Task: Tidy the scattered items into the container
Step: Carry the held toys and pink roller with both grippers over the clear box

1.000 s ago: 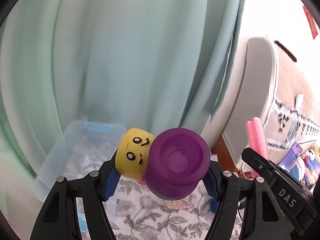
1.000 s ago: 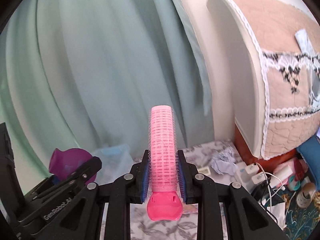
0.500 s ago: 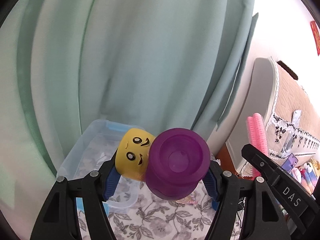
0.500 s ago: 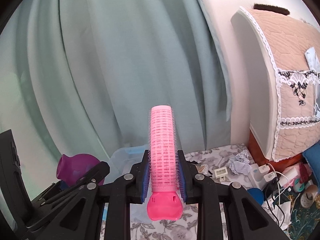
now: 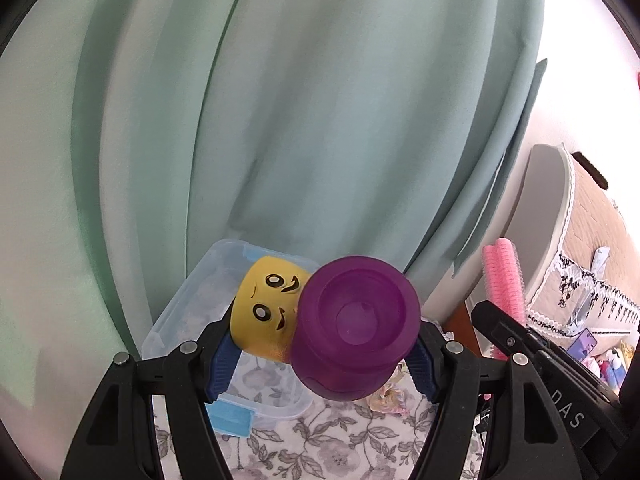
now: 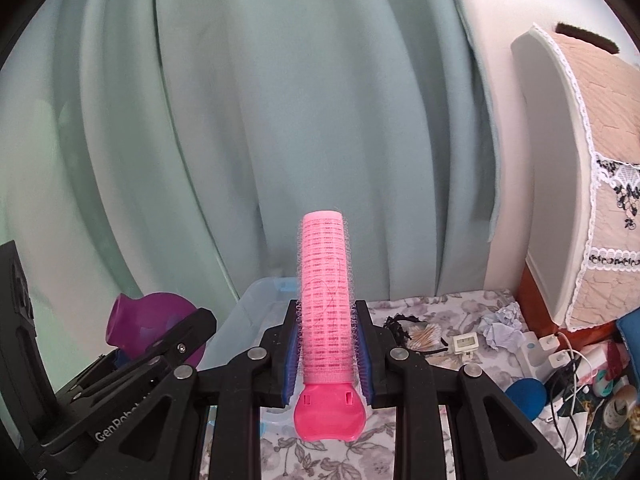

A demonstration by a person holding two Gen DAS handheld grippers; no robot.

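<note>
The left tool [image 5: 320, 354] holds two things at once between its blue pads: a round yellow toy head with a painted face [image 5: 267, 311] and a purple plastic cup-shaped toy [image 5: 356, 326]. The two toys touch each other, the yellow one on the left and the purple one on the right. They are up in the air, in front of a clear plastic box with a blue clip [image 5: 188, 320].

The right tool [image 6: 326, 360] is squeezed tight on a long pink hair roller with a pink plastic clip end [image 6: 325, 304]. The roller stands straight up between the pads. Behind it is the same clear box [image 6: 256, 304], which sits on a surface with a grey flower cloth [image 6: 448, 308], close to a big green curtain [image 6: 280, 100].

Far to the right on the cloth lie a crumpled paper ball [image 6: 502, 326], a bunch of cotton swabs [image 6: 426, 334] and some white plugs with cords [image 6: 548, 350]. The left tool shows at the lower left of the right view, with the purple toy in it.
</note>
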